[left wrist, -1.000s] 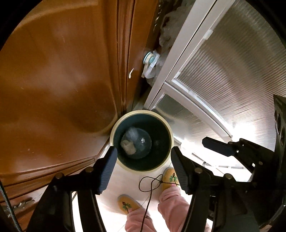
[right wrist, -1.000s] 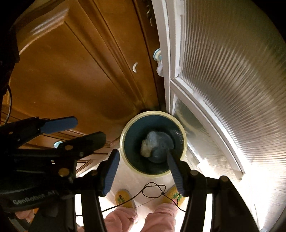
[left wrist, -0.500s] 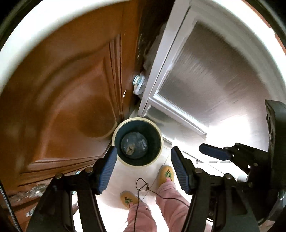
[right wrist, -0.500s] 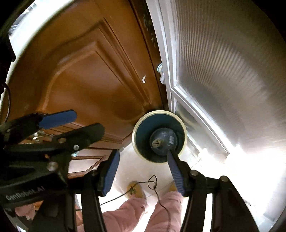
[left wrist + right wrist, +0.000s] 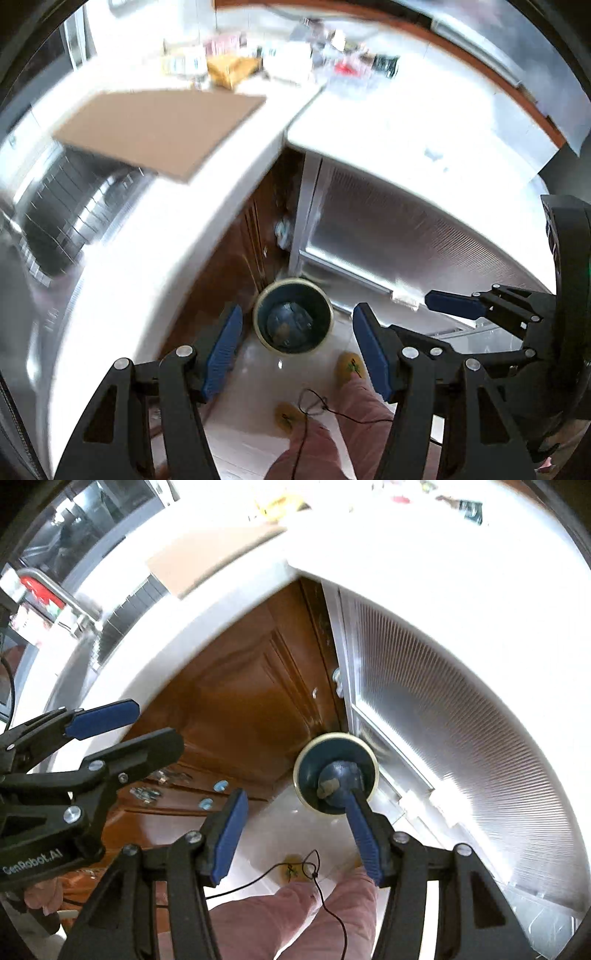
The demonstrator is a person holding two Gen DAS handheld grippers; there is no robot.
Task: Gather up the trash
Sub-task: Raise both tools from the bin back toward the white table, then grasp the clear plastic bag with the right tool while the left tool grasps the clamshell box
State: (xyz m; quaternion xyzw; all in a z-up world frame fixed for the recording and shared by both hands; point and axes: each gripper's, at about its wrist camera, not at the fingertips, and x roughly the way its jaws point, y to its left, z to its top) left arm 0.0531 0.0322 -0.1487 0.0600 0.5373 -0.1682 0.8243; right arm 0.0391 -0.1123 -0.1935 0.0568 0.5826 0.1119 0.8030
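Note:
A round bin (image 5: pixel 292 281) with a cream rim and dark inside stands on the pale floor, far below both grippers. Crumpled trash (image 5: pixel 290 325) lies at its bottom, also seen as a pale wad (image 5: pixel 328 786) in the right wrist view. My left gripper (image 5: pixel 295 354) is open and empty, its blue pads framing the bin from high above. My right gripper (image 5: pixel 295 834) is open and empty too, and its right finger overlaps the bin (image 5: pixel 334 735) in the picture. Each gripper shows at the edge of the other's view, side by side.
A white countertop (image 5: pixel 166 221) carries a cardboard sheet (image 5: pixel 159 129) and blurred clutter (image 5: pixel 229 68) at the back. Below are a brown cabinet door (image 5: pixel 240 709) and a ribbed glass door (image 5: pixel 443 701). A person's pink trouser legs (image 5: pixel 280 915) and yellow slippers (image 5: pixel 349 365) stand by the bin, with a thin black cord (image 5: pixel 314 402).
Both grippers have risen well above the bin, which now looks much smaller. The countertop with the cardboard has come into view. Both pairs of jaws stayed as wide as before.

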